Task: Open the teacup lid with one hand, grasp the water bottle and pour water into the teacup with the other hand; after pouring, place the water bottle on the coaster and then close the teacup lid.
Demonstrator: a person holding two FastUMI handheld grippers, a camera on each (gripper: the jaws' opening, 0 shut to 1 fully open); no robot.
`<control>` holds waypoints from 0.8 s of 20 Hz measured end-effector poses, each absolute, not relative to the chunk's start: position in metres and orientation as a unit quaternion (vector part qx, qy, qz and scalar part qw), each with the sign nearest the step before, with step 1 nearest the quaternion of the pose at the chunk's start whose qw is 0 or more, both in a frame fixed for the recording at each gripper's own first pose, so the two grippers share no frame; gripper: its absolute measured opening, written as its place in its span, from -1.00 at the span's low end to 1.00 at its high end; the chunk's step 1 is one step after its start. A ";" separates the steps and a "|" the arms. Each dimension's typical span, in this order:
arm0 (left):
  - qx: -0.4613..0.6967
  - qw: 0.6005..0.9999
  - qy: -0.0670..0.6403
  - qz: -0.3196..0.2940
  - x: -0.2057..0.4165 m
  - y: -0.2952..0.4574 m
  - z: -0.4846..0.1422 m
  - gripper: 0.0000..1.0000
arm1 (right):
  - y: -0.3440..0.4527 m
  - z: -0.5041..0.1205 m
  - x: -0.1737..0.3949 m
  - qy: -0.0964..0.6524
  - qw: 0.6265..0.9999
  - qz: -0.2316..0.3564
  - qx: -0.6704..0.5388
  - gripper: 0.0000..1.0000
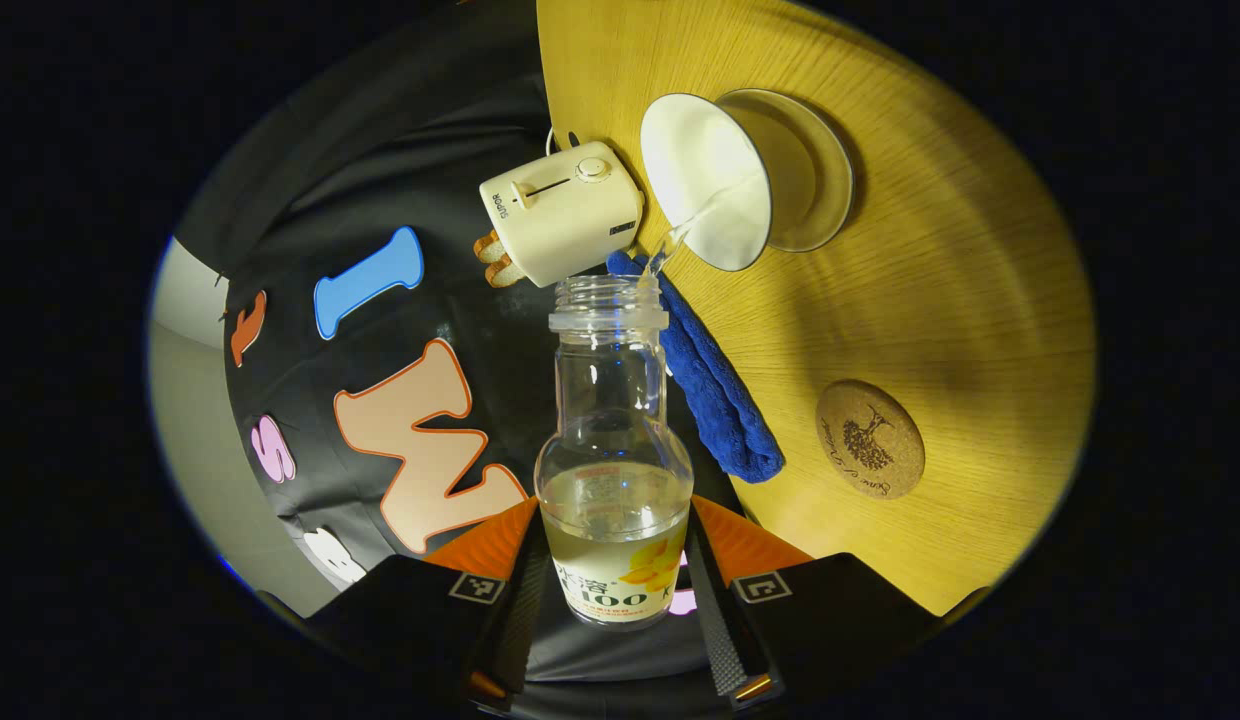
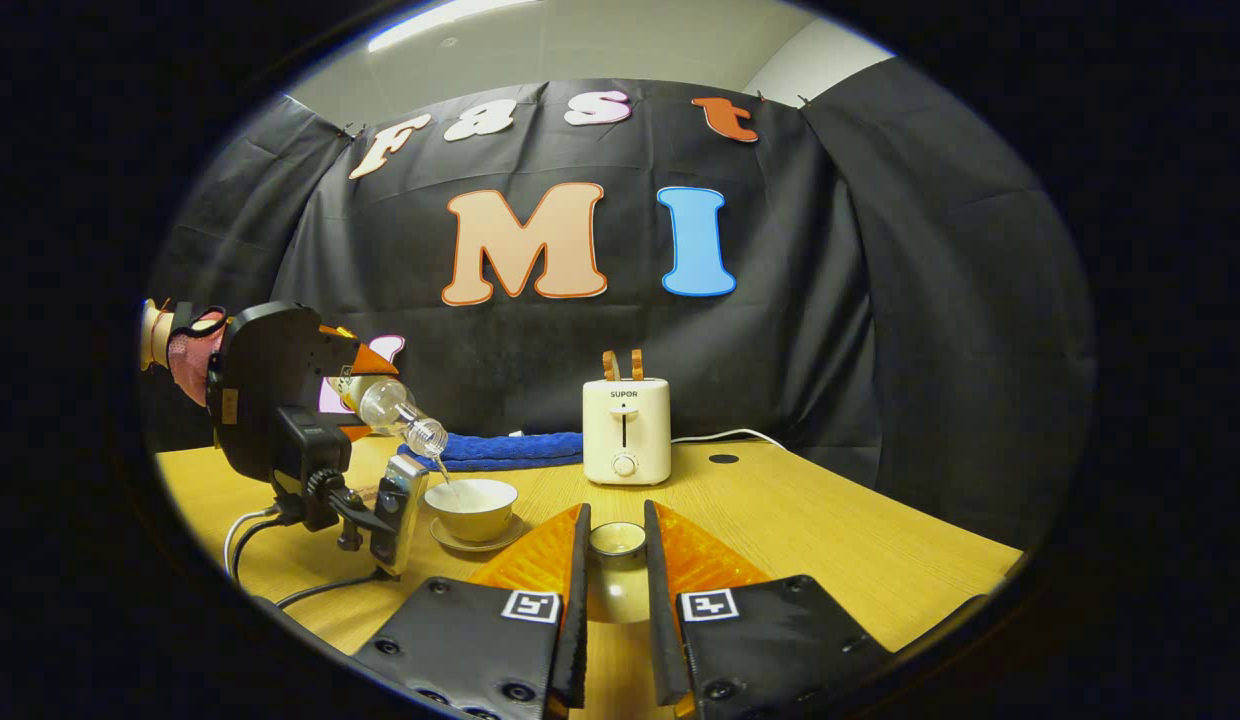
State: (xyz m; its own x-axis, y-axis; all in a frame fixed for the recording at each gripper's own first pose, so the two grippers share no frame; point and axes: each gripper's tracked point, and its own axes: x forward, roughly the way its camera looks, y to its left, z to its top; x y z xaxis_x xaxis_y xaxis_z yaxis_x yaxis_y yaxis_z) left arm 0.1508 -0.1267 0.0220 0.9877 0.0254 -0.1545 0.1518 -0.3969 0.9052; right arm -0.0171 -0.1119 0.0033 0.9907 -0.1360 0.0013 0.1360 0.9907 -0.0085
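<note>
Reading what writing we can: the toaster (image 2: 626, 430) carries the brand word "SUPOR" on its front in the right gripper view, and the same word runs along its side in the left gripper view. We do not read off the water bottle's label. The round cork coaster (image 1: 869, 438) bears a dark tree-like print with script beside it that is too small for us to make out.

Our left gripper (image 1: 614, 590) is clenched on the water bottle (image 1: 614, 450), both fingers pressing on its labelled lower body. The bottle is uncapped and tilted, with clear water still in its lower part. A thin stream runs from its mouth into the white teacup (image 1: 708, 180), which stands open on its saucer (image 1: 825, 170) on the wooden surface (image 1: 980, 300). In the right gripper view we see the same pour from farther off: the bottle slanted down above the cup, with a hand (image 2: 185, 355) behind the gripper.

Our right gripper (image 2: 617, 545) grasps the teacup lid (image 2: 617, 538), a small round piece squeezed between the two nearly closed fingers, held to the right of the cup; we cannot tell how far it is above the surface.

A folded blue towel (image 1: 720, 390) lies along the back edge of the surface, between the toaster and the coaster. Two slices of toast (image 2: 621, 363) stick up from the toaster's slots. The coaster lies bare, well apart from the cup.
</note>
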 end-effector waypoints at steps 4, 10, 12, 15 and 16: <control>0.843 0.532 0.050 -0.056 0.152 -0.128 0.028 0.35 | -0.112 0.004 -0.017 -0.001 0.998 -0.068 -0.004 -0.41; 0.848 0.525 0.049 -0.053 0.153 -0.127 0.031 0.34 | -0.112 0.003 -0.017 0.000 0.998 -0.068 -0.004 -0.41; 0.844 0.531 0.051 -0.055 0.153 -0.127 0.029 0.34 | -0.112 0.004 -0.017 0.000 0.998 -0.068 -0.004 -0.41; 0.824 0.561 0.059 -0.061 0.155 -0.124 0.021 0.34 | -0.112 0.003 -0.017 0.000 0.998 -0.068 -0.004 -0.41; 0.814 0.574 0.063 -0.064 0.154 -0.124 0.018 0.34 | -0.112 0.003 -0.017 0.000 0.998 -0.068 -0.005 -0.40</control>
